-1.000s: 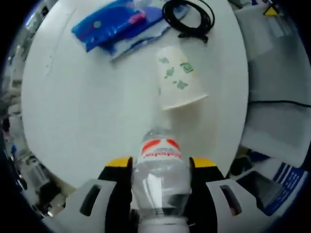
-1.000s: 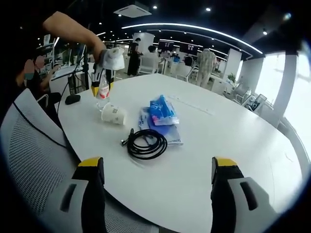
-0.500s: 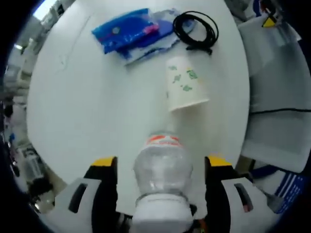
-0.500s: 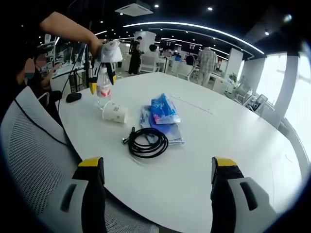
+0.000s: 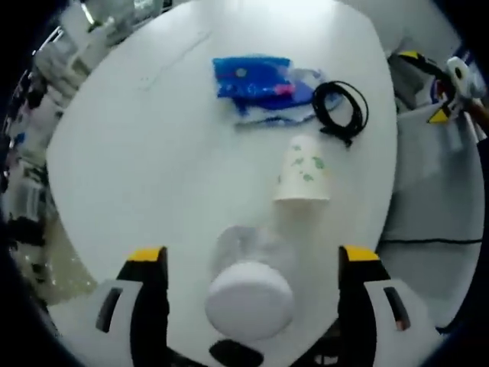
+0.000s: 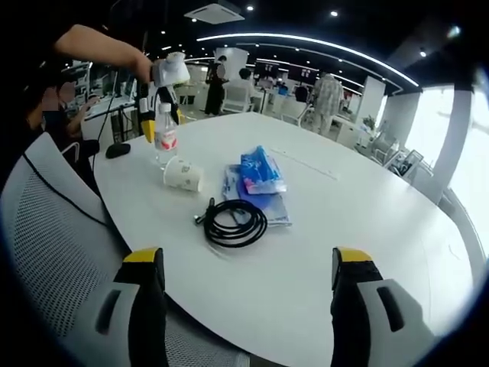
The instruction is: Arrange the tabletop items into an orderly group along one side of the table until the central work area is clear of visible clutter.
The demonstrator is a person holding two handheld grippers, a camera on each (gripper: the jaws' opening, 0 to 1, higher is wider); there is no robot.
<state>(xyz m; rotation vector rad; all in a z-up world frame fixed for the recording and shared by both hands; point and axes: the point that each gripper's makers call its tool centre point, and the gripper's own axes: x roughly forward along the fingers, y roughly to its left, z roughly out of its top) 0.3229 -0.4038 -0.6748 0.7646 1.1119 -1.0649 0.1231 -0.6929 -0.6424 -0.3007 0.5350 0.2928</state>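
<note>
A clear water bottle with a red label and white cap stands upright near the table's edge. My left gripper is open, raised over it with a jaw on either side of the cap, not touching. A paper cup with green print lies on its side just beyond the bottle. Farther along are a coiled black cable and a blue packet on a clear sleeve. My right gripper stands open with nothing in it, over the near table edge, short of the cable.
The round white table has bare surface to the right of the blue packet. A grey mesh chair stands at the near left edge. A black mouse-like object lies beyond the bottle. People and desks fill the far room.
My left gripper was shut on the bottle; it has opened, let go and risen above the cap. The bottle now stands alone on the table. My right gripper has not moved.
</note>
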